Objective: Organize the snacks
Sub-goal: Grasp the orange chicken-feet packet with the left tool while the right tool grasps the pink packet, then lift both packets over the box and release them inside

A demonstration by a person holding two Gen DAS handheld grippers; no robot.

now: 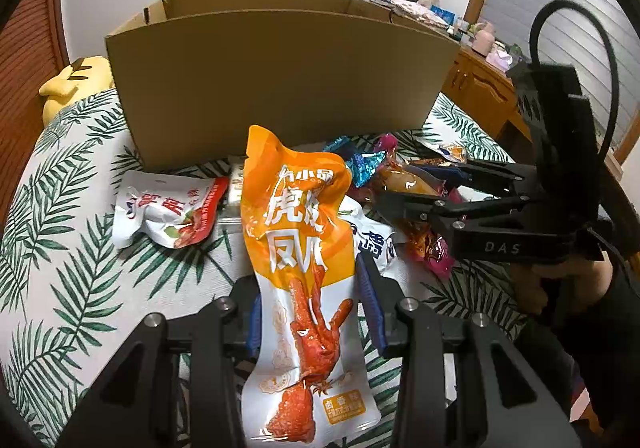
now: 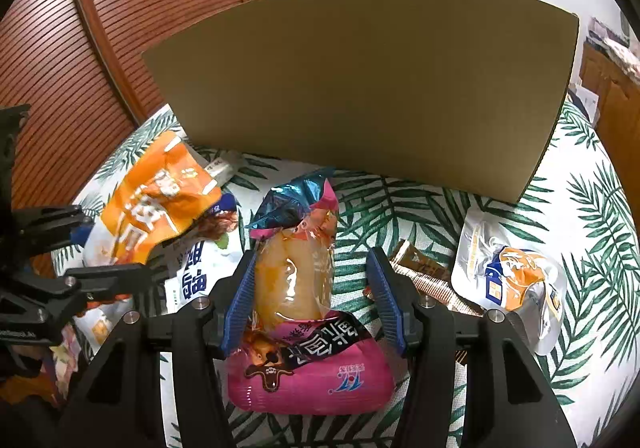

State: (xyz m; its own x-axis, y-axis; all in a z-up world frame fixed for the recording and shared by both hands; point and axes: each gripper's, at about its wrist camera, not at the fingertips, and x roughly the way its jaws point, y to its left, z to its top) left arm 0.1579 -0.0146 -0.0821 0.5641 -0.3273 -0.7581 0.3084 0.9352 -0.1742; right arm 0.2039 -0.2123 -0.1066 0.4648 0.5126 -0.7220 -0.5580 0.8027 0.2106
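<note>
My left gripper (image 1: 310, 312) is shut on an orange and white chicken-feet snack packet (image 1: 300, 248) and holds it upright in front of the open cardboard box (image 1: 280, 79). The same packet shows at the left of the right wrist view (image 2: 156, 203). My right gripper (image 2: 312, 288) stands open around a pink packet with a clear window (image 2: 304, 328) that lies on the leaf-print cloth (image 2: 580, 248); its left pad touches the packet, its right pad is apart. The right gripper also shows in the left wrist view (image 1: 420, 191).
More snack packets lie on the cloth: a white and red one (image 1: 168, 211), a white and blue one (image 1: 372, 240), a silver and orange one (image 2: 516, 276), a brown wafer bar (image 2: 424, 276). A yellow plush (image 1: 76, 83) lies left of the box. A wooden cabinet (image 1: 480, 91) stands right.
</note>
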